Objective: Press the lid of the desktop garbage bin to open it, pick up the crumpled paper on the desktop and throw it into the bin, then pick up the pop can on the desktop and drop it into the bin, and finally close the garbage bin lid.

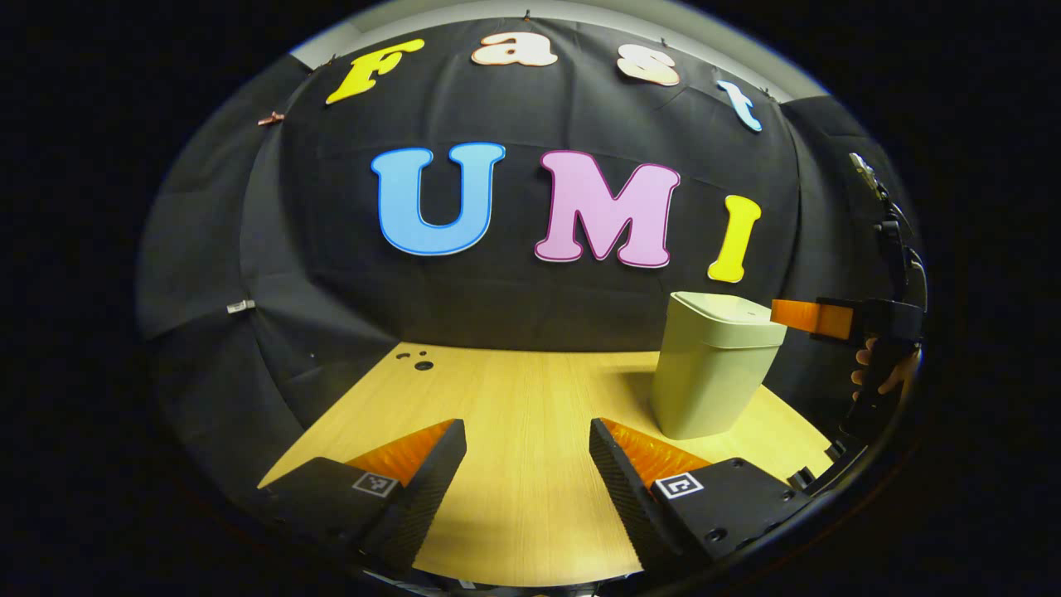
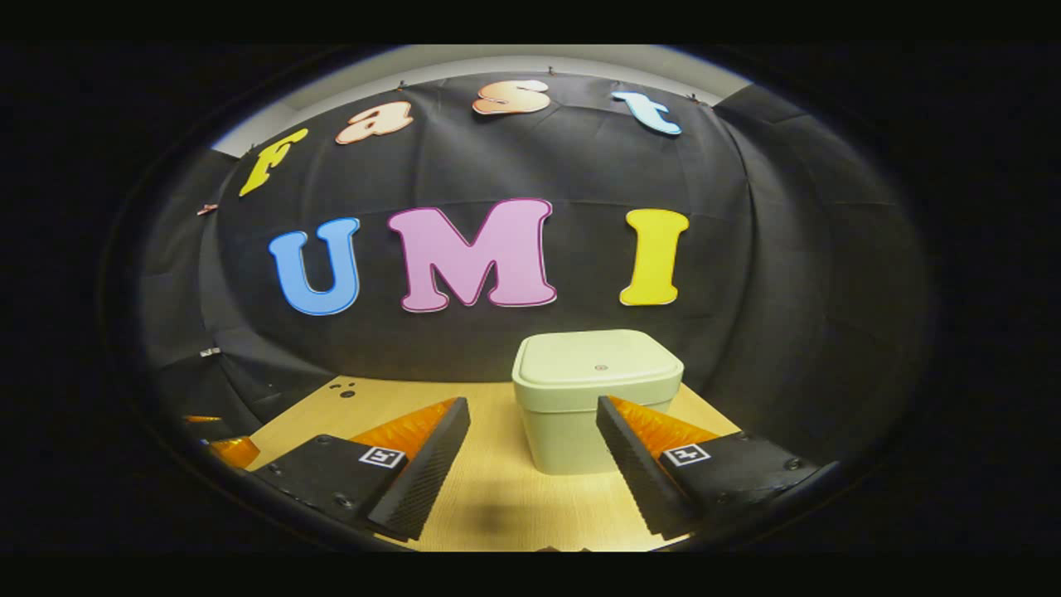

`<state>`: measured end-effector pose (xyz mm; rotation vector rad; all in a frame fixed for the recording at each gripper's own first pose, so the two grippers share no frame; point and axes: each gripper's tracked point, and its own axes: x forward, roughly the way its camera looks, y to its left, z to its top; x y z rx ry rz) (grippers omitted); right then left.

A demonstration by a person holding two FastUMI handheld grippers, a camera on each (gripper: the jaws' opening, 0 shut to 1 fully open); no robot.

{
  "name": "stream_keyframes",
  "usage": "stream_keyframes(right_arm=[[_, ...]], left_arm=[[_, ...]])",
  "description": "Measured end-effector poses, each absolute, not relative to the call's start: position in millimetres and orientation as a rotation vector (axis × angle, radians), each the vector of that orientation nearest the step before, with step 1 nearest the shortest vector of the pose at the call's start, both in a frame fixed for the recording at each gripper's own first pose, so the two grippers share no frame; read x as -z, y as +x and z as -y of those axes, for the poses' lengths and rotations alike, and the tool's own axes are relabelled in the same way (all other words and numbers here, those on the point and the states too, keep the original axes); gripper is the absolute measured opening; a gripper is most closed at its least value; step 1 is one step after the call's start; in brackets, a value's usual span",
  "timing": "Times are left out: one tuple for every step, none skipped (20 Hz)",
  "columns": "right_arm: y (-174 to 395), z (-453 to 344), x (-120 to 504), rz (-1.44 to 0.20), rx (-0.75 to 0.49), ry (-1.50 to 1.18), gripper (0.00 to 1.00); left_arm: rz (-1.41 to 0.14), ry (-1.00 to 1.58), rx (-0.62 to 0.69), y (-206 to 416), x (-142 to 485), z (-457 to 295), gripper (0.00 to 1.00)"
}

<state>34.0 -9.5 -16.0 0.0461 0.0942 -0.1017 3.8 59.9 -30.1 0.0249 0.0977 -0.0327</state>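
A pale green garbage bin stands on the wooden table at the right, its lid down. My left gripper is open low over the table, left of the bin, with nothing between its fingers. In the left gripper view the right gripper is held by a hand at lid height, just right of the bin. In the right gripper view the bin is straight ahead with its lid shut. My right gripper is open, above and in front of the bin.
Small dark holes mark the table's far left corner. The black cloth wall stands close behind the bin. Bare tabletop stretches left of the bin. The left gripper's fingers peek in at the lower left of the right gripper view.
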Motion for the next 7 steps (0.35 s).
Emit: stream_keyframes(right_arm=[[24.5,6.4,19.0,-0.098,0.096,0.042,0.97],[16.6,1.0,21.4,-0.103,0.082,0.045,0.97],[8.5,-4.5,25.2,-0.109,0.067,0.045,0.97],[0.1,-6.3,29.0,-0.118,0.063,0.041,0.96],[-7.0,-8.2,34.1,-0.128,0.058,0.037,0.96],[-13.8,-10.7,38.4,-0.138,0.054,0.035,0.93],[-20.9,-12.8,44.2,-0.154,0.053,0.034,0.93]], left_arm=[[-0.086,0.023,0.037,-3.8,30.4,-58.3,0.96],[-0.071,0.018,0.038,-10.8,27.7,-56.5,0.96],[-0.054,0.014,0.031,-17.7,23.9,-56.5,0.96],[-0.035,0.008,0.018,-22.0,20.8,-57.8,0.96],[-0.022,-0.001,0.006,-26.6,17.4,-58.1,0.96],[-0.011,-0.008,0.000,-29.9,15.4,-56.8,0.96],[-0.007,-0.013,-0.005,-32.8,16.4,-55.9,0.96]])
